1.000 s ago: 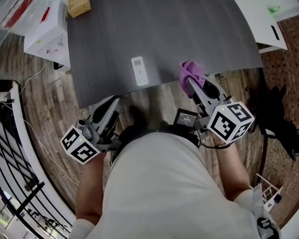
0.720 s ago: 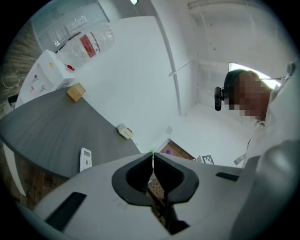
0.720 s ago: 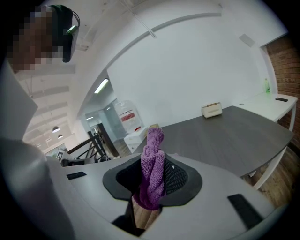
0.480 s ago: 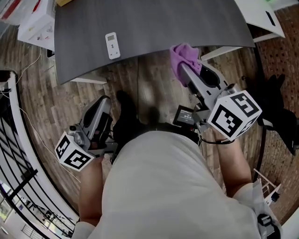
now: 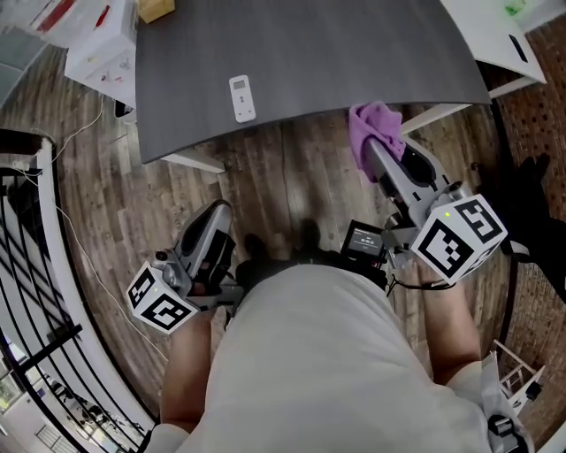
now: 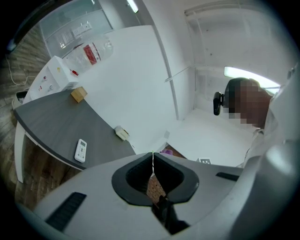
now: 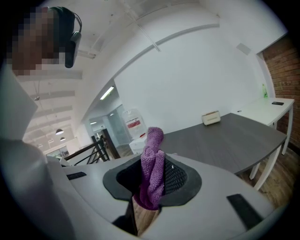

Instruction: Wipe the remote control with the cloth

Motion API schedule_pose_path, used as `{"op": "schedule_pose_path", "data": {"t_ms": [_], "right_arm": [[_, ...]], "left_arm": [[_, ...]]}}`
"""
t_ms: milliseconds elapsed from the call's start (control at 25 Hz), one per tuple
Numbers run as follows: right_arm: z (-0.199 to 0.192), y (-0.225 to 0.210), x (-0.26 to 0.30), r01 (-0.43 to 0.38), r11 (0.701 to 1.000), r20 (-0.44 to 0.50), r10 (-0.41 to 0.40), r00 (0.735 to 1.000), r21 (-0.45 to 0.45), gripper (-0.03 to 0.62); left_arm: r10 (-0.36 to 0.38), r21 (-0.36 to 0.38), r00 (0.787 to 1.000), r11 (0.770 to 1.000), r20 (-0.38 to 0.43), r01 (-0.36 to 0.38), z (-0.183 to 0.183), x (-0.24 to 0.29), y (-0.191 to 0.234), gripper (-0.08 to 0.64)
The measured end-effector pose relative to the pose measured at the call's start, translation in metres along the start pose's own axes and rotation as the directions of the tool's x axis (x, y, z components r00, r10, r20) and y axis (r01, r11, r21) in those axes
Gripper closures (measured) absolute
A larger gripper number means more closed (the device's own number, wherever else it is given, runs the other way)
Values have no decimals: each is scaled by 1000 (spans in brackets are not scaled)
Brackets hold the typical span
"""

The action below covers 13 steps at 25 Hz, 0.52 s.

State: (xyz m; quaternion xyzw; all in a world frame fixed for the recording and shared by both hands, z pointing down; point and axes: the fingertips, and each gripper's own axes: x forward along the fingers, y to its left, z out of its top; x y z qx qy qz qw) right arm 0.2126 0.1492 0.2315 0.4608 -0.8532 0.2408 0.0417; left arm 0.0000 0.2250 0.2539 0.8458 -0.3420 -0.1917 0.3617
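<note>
Two grippers: both hang over the wooden floor (image 5: 292,177), short of the near edge of the table (image 5: 354,53).
Left gripper (image 5: 218,211) (image 6: 153,160): at the lower left of the head view. Its jaws are pressed together tip to tip, with nothing between them.
Right gripper (image 5: 378,150) (image 7: 152,174): right of centre in the head view. Its jaws are clamped on the cloth (image 5: 373,124) (image 7: 153,157).
Cloth: purple and bunched, it sticks up out of the jaws. In the head view it lies just below the table's edge, over the floor.
Remote control (image 5: 241,97) (image 6: 80,150): white, it lies flat on the table, upper left of centre in the head view and close to the near edge. It is well apart from both grippers and from the cloth.
Table: dark grey, it runs across the top of the head view.
Other things: a cardboard box (image 5: 155,9) (image 6: 78,94) sits at the table's upper left corner. A small white box (image 6: 122,133) (image 7: 211,117) sits further along the table. A black railing (image 5: 26,292) runs down the left edge.
</note>
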Motion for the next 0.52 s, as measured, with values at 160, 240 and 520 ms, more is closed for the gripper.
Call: {"op": "schedule_pose_path", "data": {"t_ms": [160,240,520], "right_arm": [[3,24,14,16,1000,11,-16,1000,2,492],[4,36,20,28,1000,17,-28,999,-6,492],[7,62,37,43,999,46,-42,998,-12,492]], "left_arm": [[-18,25,1000,1000,2,18,29,-17,2,551],[-23,32,1000,999,16,23,41,-30,8,549],[-48,66,998,997,39,46,66,-55,19,548]]}}
